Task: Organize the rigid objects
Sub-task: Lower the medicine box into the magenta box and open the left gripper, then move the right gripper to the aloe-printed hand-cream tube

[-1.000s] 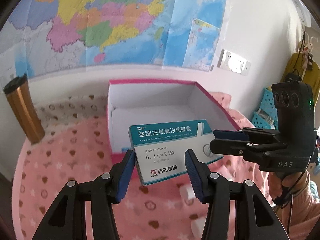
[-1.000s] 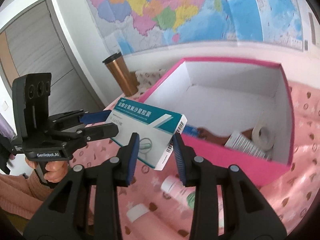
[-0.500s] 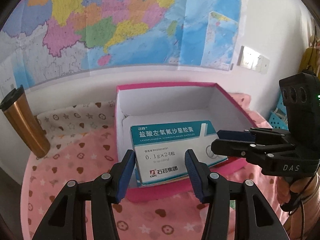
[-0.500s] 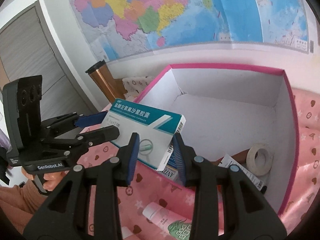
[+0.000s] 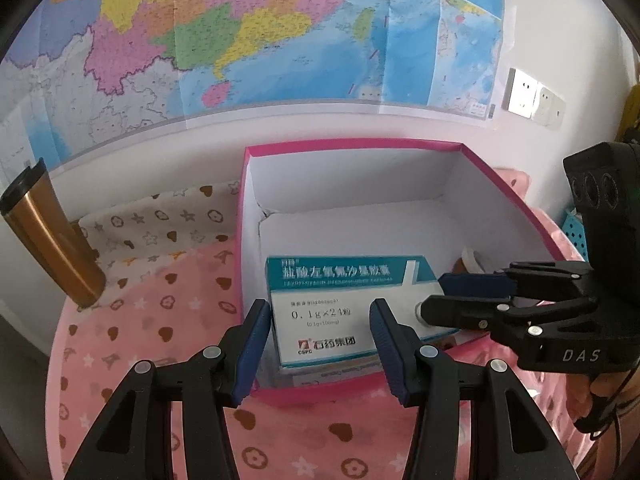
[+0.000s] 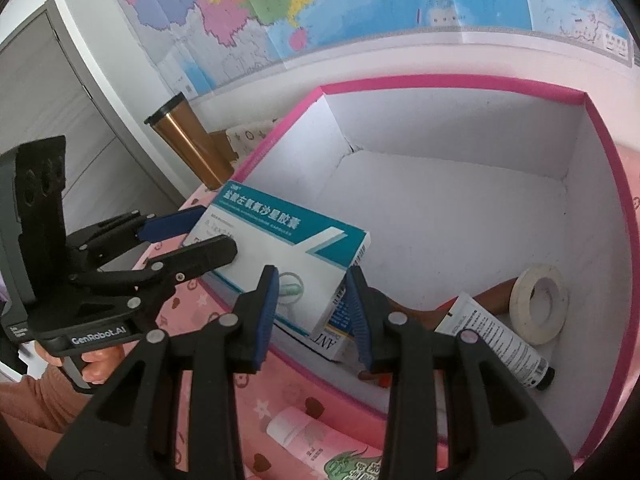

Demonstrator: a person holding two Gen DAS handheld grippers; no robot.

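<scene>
Both grippers pinch the teal-and-white cardboard medicine box (image 5: 352, 312) at centre frame: left gripper (image 5: 320, 342) across its end, right gripper (image 6: 310, 312) too; lower it level over the pink-rimmed white carton (image 6: 452, 80), releasing both together

**Camera placement**

The left wrist view is taken from low over the pink cloth, facing the far wall map (image 5: 248, 36) and looking close into the pink box (image 5: 352, 145) from its near left side. The right wrist view is taken from the near right, turned leftward across the same box (image 6: 452, 80) at closer range. Shared by both are the box, the medicine carton (image 5: 340, 304) (image 6: 280, 248), the gold tumbler (image 5: 48, 236) (image 6: 188, 144) and the map (image 6: 360, 0); each hand-held gripper is seen by the other's camera.
</scene>
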